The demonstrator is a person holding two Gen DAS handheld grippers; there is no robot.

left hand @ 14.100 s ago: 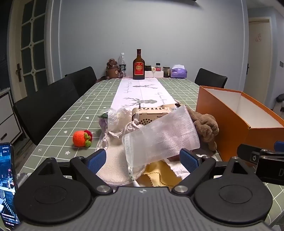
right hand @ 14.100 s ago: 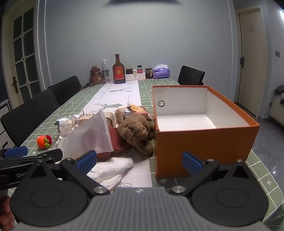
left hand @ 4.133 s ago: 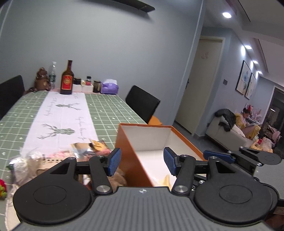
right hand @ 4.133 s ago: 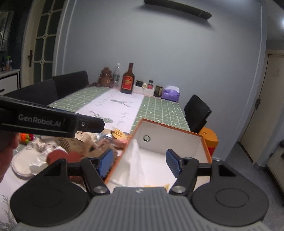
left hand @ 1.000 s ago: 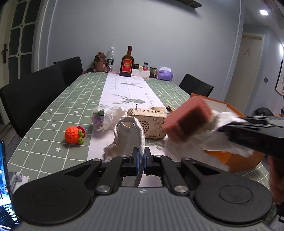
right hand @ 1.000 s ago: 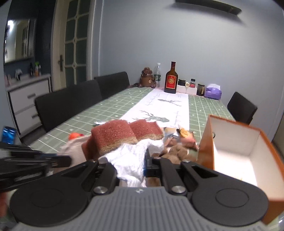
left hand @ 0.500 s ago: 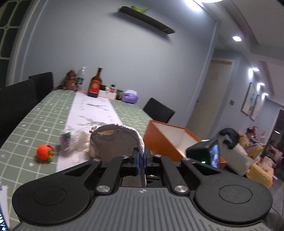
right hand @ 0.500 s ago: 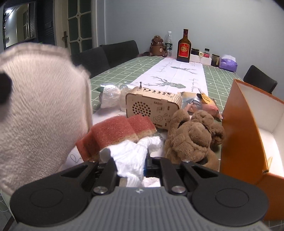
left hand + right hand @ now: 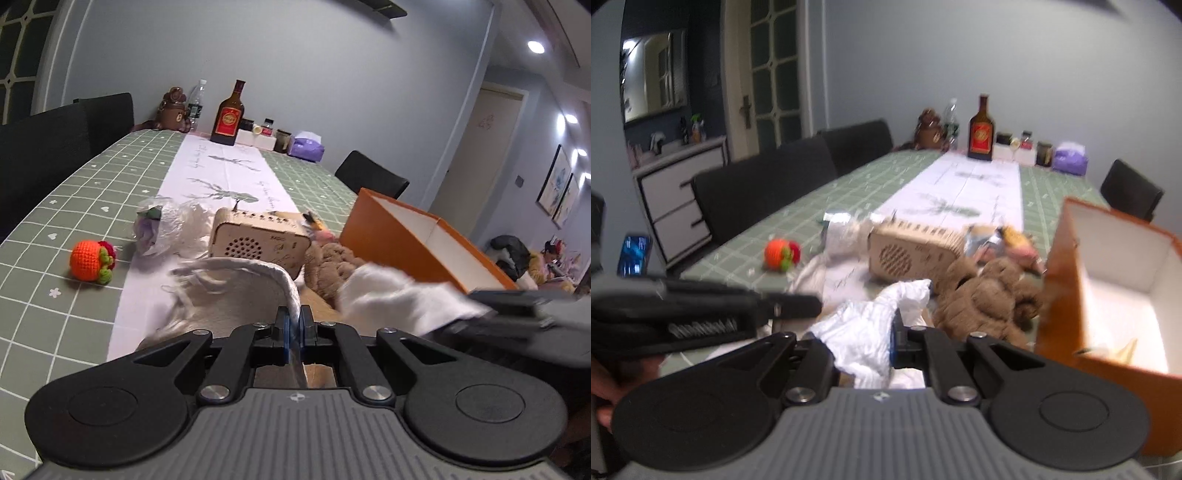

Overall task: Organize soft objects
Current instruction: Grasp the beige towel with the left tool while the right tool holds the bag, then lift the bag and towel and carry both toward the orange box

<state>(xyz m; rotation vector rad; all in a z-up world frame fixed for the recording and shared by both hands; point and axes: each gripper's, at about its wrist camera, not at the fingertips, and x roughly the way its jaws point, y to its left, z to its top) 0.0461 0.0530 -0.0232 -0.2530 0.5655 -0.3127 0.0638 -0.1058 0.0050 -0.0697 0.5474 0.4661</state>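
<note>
The left gripper [image 9: 293, 326] is clamped on the rim of a beige fleece pouch [image 9: 236, 295] held above the green checked table [image 9: 66, 206]. The right gripper [image 9: 886, 338] pinches a crumpled white cloth [image 9: 871, 325] just beside the brown plush toy [image 9: 986, 295], near the orange box [image 9: 1108, 280]

Home dining room: long bench [image 9: 74, 192] under green checked cloth, black chairs [image 9: 764, 192] alongside, bottle [image 9: 229, 114] and jars at far end, sideboard [image 9: 683, 192], framed pictures [image 9: 559, 184], sofa area beyond.
</note>
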